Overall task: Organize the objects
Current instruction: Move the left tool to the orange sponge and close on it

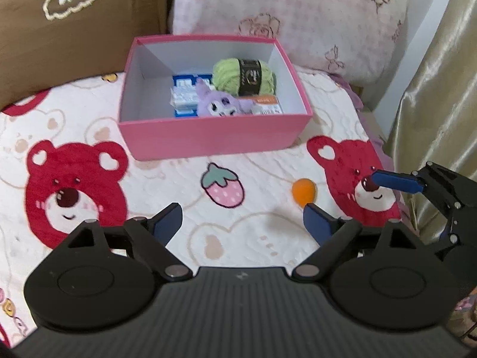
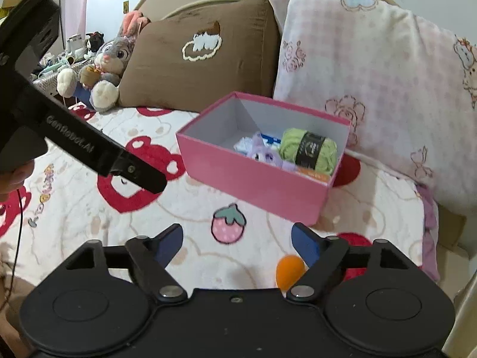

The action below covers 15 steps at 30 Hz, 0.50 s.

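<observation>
The orange ball (image 2: 289, 271) is lying on the bear-print blanket (image 1: 253, 232), out in the open, a little way in front of the pink box (image 1: 208, 140), and it is looking like the last loose piece waiting to go in. The right gripper (image 2: 238, 243) is hovering right over it with its fingers spread wide and nothing between them; the ball is peeking out just beside the right finger, so it is sitting off-centre. To do this well, the tongs probably need sliding over until the ball is sitting squarely between the pads, then closing gently, since a small round thing on soft bedding may be rolling or sinking away. The left gripper (image 1: 243, 219) is also gaping, holding nothing, hanging near the ball's other side. Inside the box, the green yarn (image 1: 243, 76), a purple plush toy (image 1: 219, 103) and some flat packets (image 1: 186, 95) are filling the right half, leaving room on the left. Behind, a brown pillow (image 2: 202, 56) and a pink pillow (image 2: 372, 83) are leaning, with a stuffed rabbit (image 2: 111, 59) off to the side, none blocking the way.
</observation>
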Available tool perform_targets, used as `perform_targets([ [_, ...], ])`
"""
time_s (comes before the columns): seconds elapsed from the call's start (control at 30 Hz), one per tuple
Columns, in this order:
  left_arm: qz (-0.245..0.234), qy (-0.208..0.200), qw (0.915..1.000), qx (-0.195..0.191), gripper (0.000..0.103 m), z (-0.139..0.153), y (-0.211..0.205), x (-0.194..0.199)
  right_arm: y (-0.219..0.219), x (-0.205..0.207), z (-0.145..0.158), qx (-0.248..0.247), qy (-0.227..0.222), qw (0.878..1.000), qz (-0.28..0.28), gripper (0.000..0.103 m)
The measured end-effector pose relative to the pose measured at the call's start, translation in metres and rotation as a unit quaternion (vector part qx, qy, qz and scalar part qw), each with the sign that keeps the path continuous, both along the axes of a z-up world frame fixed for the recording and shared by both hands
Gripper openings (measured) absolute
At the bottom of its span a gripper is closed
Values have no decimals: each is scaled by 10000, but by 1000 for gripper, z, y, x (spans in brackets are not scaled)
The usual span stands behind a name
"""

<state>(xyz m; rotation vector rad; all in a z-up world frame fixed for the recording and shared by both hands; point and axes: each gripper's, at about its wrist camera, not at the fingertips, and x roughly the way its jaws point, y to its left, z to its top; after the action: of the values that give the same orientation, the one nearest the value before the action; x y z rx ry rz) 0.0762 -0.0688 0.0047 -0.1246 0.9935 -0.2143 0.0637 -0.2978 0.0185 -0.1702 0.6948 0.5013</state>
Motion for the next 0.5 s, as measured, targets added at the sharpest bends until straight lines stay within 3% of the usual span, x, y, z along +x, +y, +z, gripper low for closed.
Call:
perform_targets([
  [0.5, -44, -233, 9996, -140, 88, -66, -36, 10, -9, -9, -74, -175, -705, 9969, -306, 84],
])
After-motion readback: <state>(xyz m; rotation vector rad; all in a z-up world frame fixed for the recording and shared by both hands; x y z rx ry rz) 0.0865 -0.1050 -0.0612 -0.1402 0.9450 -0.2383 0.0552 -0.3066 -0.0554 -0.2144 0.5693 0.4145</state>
